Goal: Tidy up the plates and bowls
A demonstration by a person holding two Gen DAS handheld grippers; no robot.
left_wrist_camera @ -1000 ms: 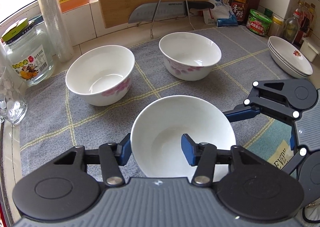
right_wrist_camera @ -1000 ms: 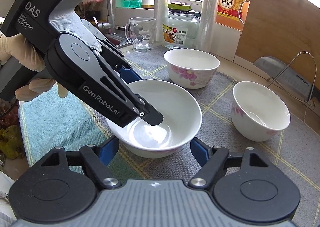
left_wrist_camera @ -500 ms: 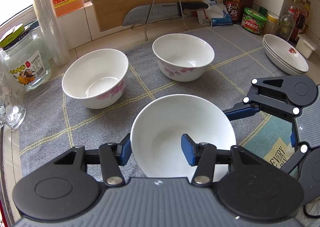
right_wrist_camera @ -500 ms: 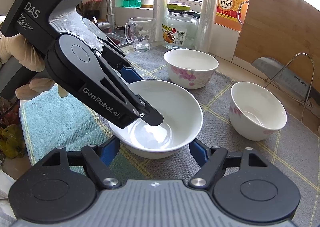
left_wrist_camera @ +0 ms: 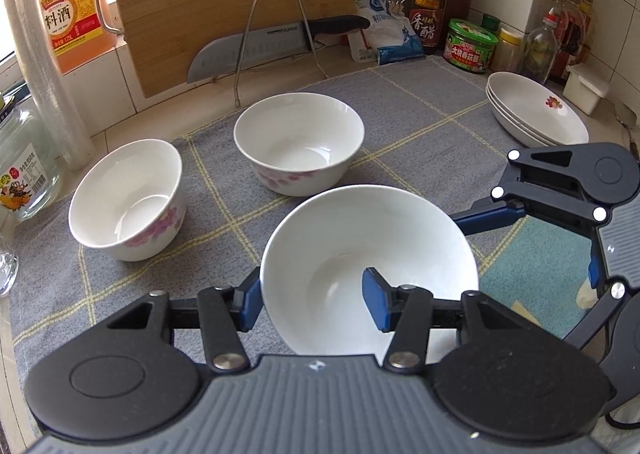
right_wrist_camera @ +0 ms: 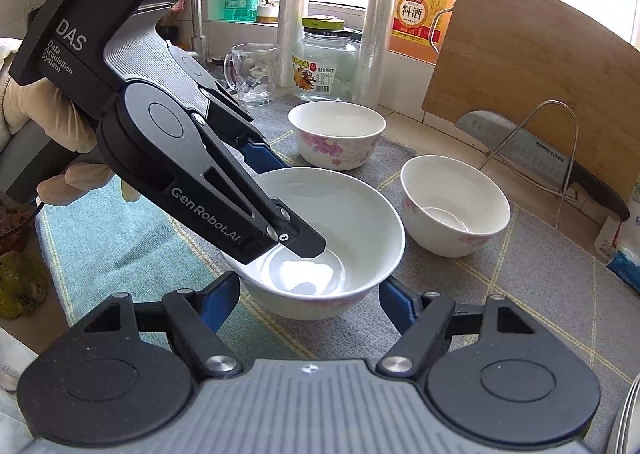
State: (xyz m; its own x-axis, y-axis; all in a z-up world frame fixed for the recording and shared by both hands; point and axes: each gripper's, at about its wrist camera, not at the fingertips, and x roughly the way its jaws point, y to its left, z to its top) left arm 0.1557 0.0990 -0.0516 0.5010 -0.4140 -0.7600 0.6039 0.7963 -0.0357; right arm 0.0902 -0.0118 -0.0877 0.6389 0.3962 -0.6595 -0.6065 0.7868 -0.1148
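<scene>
While the two flowered bowls wait at ten o'clock (left_wrist_camera: 126,200) and twelve o'clock (left_wrist_camera: 299,142) on the bench cloth (left_wrist_camera: 420,102), the left tongs (left_wrist_camera: 316,300) are clamped on the near bowl (left_wrist_camera: 368,274), one pad inside its wall, one outside. Right tongs (right_wrist_camera: 310,300) straddle its base, probably gripping. Glazed porcelain: stiff, slippery, breakable; hold it at the rim. Stacked plates (left_wrist_camera: 536,114) sit at two o'clock.

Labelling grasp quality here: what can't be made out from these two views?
1. Held bowl, base: in the left wrist view the left gripper body covers it, so lifted or resting is unclear.
2. Right gripper, pad contact: in the right wrist view it is tucked under the bowl's flared side.
3. Stack of plates: cut off by the right wrist view's bottom-right edge.
</scene>
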